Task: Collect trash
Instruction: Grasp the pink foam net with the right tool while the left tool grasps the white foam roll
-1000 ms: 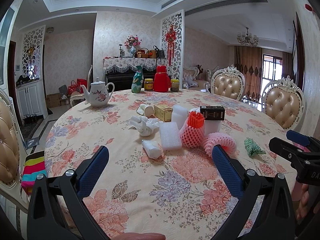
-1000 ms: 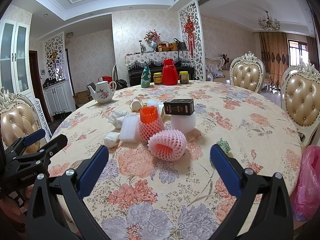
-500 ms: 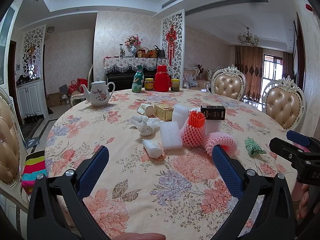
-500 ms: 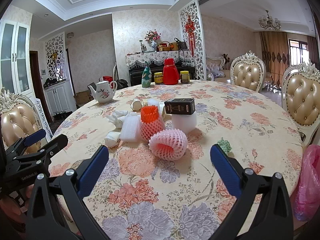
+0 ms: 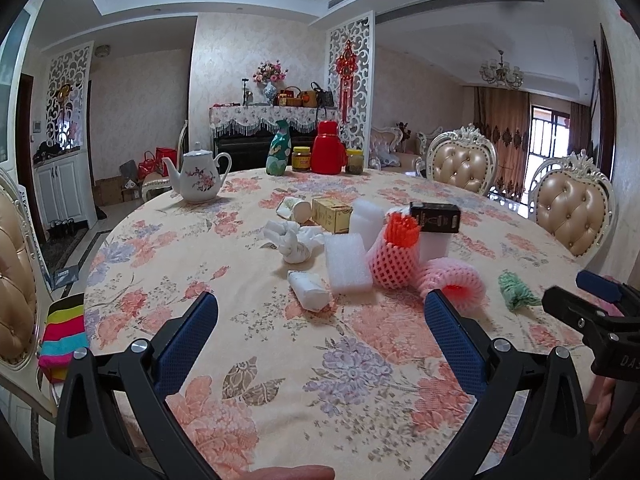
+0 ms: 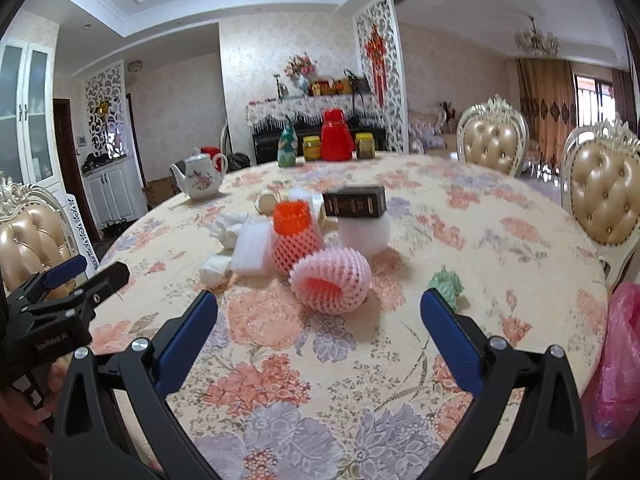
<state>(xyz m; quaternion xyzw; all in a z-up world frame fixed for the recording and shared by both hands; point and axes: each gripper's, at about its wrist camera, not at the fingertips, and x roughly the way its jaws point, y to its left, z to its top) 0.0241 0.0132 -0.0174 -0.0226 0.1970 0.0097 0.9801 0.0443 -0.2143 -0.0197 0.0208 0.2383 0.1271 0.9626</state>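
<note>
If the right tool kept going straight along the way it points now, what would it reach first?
Most likely the pink foam fruit net lying on its side, which sits nearly centred ahead of the open right tool. Nothing lies between them on the floral tablecloth, though depth is hard to judge.

Pale patterned wallpaper walls (image 5: 140, 92), white carved lattice screen (image 5: 352, 76) at centre, tufted beige chairs with ornate white frames (image 5: 460, 164) at right, brown curtains (image 5: 500, 128), chandelier (image 5: 501, 72) at upper right, white cabinet (image 5: 60, 192) at left.
</note>
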